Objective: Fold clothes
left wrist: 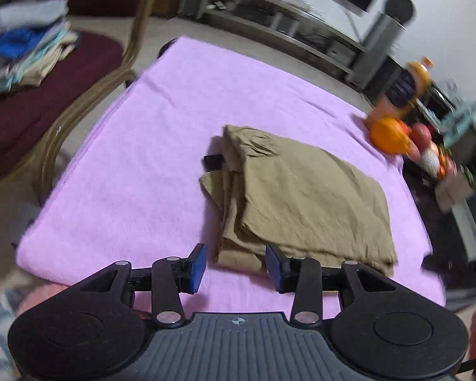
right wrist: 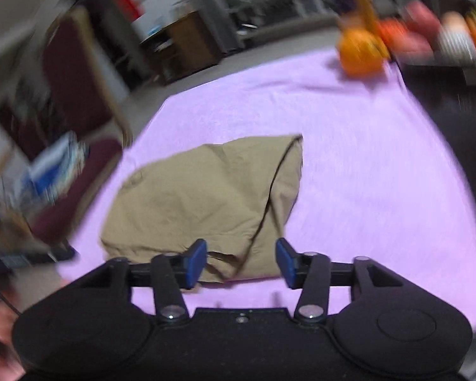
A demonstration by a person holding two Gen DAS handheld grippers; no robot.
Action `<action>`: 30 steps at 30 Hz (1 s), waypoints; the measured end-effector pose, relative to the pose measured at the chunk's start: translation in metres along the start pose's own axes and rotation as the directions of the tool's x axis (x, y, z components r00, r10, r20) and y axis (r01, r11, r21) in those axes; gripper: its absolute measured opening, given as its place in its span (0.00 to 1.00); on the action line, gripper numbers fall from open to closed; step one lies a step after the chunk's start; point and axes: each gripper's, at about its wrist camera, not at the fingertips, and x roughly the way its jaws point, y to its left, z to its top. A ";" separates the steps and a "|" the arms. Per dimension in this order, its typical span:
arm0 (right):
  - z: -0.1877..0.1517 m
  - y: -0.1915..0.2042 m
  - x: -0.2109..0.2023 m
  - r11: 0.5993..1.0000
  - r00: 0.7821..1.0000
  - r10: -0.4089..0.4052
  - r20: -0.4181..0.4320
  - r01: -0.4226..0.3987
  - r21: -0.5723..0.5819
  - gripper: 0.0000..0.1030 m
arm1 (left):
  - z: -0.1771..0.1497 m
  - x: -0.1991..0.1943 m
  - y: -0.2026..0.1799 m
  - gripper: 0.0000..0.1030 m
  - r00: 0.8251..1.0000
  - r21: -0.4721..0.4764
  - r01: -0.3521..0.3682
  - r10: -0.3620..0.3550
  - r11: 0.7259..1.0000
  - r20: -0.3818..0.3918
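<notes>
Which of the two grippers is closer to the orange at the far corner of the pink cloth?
Hard to call; both are far off. The left gripper and the right gripper each hover open at the near edge of the folded khaki garment, with the orange at the far right corner.

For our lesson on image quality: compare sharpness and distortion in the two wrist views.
Left wrist view: khaki garment and pink cloth fairly sharp, bottle and fruit at the right edge smeared. Right wrist view: motion blur throughout, worst in the background. Both: fisheye bending of the cloth's edges.
</notes>
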 end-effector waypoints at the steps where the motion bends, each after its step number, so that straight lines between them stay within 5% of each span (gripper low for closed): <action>1: -0.002 -0.007 0.002 0.997 0.999 0.035 -0.007 -0.034 0.076 0.49 | 0.002 0.004 0.002 0.41 1.000 -0.029 0.014 -0.014 0.999 -0.005; 6: -0.014 -0.040 0.020 0.898 0.984 0.178 -0.010 -0.159 0.411 0.49 | 0.014 0.024 0.006 0.43 0.999 -0.110 0.033 -0.035 0.993 -0.021; 11: -0.018 -0.051 0.038 0.857 0.986 0.166 -0.014 -0.137 0.496 0.44 | 0.020 0.040 0.006 0.43 0.997 -0.145 0.059 -0.065 0.988 -0.032; 15: -0.012 -0.054 0.056 0.861 0.991 0.128 -0.032 -0.095 0.499 0.44 | 0.024 0.059 -0.003 0.40 0.998 -0.091 0.036 -0.041 0.995 -0.055; 17: -0.010 -0.053 0.065 0.862 0.991 0.127 -0.039 -0.091 0.499 0.44 | 0.025 0.066 -0.005 0.29 0.998 -0.067 0.027 -0.030 0.997 -0.049; 19: -0.007 -0.050 0.069 0.868 0.992 0.122 -0.043 -0.085 0.489 0.44 | 0.025 0.067 -0.011 0.08 0.999 -0.027 0.010 -0.011 1.000 -0.032; 21: -0.003 -0.043 0.071 0.884 0.994 0.103 -0.046 -0.070 0.462 0.44 | 0.026 0.063 -0.018 0.05 1.000 0.015 -0.010 0.010 1.000 -0.011; 23: 0.002 -0.031 0.069 0.917 0.997 0.052 -0.061 -0.023 0.399 0.35 | 0.027 0.054 -0.027 0.04 0.999 0.050 -0.031 0.030 0.998 0.014; 26: 0.011 -0.011 0.061 0.962 0.998 -0.021 -0.056 0.036 0.270 0.08 | 0.030 0.040 -0.038 0.03 0.998 0.075 -0.035 0.031 0.997 0.045; 30: 0.030 0.012 0.033 0.989 0.998 -0.058 0.022 0.055 0.137 0.04 | 0.032 0.023 -0.040 0.03 0.998 0.005 0.033 -0.033 0.999 0.048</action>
